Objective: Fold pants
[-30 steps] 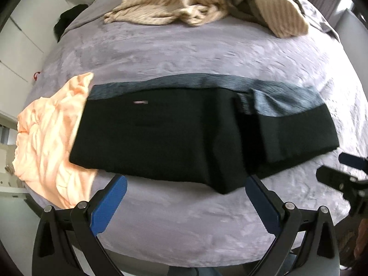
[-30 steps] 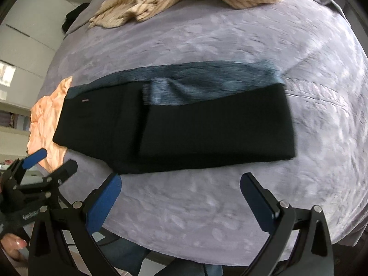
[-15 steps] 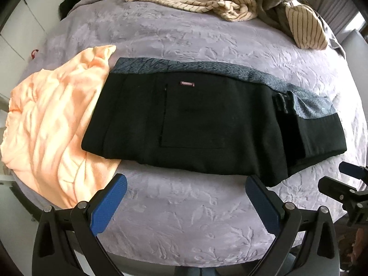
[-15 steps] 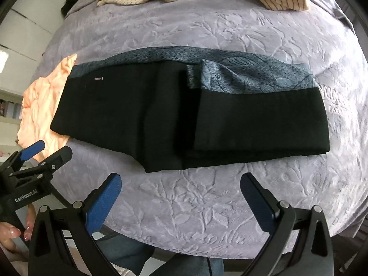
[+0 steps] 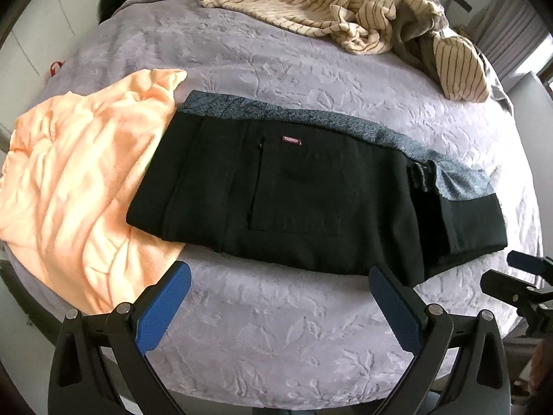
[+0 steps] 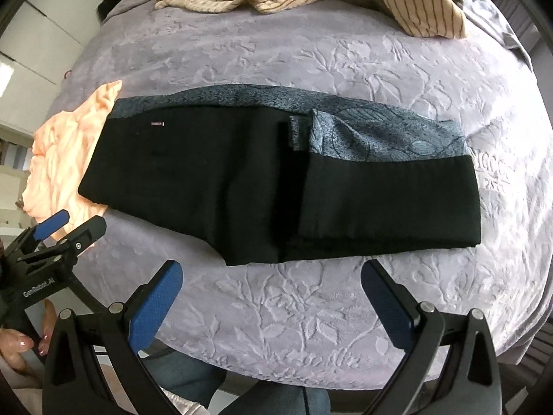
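Observation:
Black pants (image 5: 311,200) with a blue-grey patterned band lie flat across the lilac bedspread, their right part folded over on itself (image 6: 387,200). My left gripper (image 5: 276,283) is open and empty, just short of the pants' near edge. My right gripper (image 6: 273,280) is open and empty, close to the near edge under the fold. Each gripper shows in the other's view: the right one at the right edge of the left wrist view (image 5: 518,276), the left one at the left edge of the right wrist view (image 6: 65,228).
A peach garment (image 5: 76,186) lies at the left, partly under the pants. A heap of striped beige clothes (image 5: 345,17) lies at the far side. The embossed bedspread (image 5: 276,346) reaches the bed's near edge. White cupboards stand at the left.
Both grippers have drawn nearer to the pants and shifted left along them. The pants have not moved. Both stay open.

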A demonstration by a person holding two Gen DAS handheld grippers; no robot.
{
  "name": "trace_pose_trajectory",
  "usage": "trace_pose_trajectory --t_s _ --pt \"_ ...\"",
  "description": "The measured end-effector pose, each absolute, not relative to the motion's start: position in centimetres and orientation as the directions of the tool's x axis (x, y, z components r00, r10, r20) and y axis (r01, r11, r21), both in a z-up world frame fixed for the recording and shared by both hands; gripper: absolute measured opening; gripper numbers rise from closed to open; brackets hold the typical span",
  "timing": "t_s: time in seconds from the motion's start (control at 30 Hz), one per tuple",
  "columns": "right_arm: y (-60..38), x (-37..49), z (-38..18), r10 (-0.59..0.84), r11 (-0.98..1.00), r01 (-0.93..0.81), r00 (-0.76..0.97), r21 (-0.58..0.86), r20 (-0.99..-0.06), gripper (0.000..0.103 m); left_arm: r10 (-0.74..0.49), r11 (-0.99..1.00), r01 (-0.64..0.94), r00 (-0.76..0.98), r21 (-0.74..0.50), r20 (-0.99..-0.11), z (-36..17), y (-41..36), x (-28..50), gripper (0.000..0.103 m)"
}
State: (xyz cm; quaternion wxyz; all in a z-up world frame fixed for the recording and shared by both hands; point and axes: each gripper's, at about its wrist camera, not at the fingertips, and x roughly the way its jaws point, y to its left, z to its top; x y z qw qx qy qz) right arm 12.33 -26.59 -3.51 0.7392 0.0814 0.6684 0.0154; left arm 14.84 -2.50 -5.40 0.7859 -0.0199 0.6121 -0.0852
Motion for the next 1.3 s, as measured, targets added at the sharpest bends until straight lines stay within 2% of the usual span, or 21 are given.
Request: trace_pose_trajectory --t_s 0.27,0.47,1.0,1.3 --pt "-25.6 11.3 -4.1 0.150 0.986 0.057 0.071 0.154 -0.986 0.103 -0.188 0.982 0.073 0.209 -0.177 -0.960 -6.9 -1.1 14.1 0.103" --pt "-24.0 10.1 -4.9 0.135 0.991 0.002 0.033 0.135 -0.990 0.103 -0.170 0.985 0.028 0.188 -0.168 -0.967 -8.4 0.5 13.6 0.103" --pt "-21.2 11.5 -8.7 0.169 0.986 0.009 -0.014 0.169 -0.986 0.103 -0.130 0.986 -0.080 0.156 -0.144 -0.979 -11.1 4.1 13.8 0.103" --pt "-19.2 12.3 -10.5 0.194 0.980 -0.025 -0.044 0.195 -0.980 0.103 -0.127 0.986 -0.089 0.136 -0.140 -0.983 -12.4 4.2 14.9 0.103"
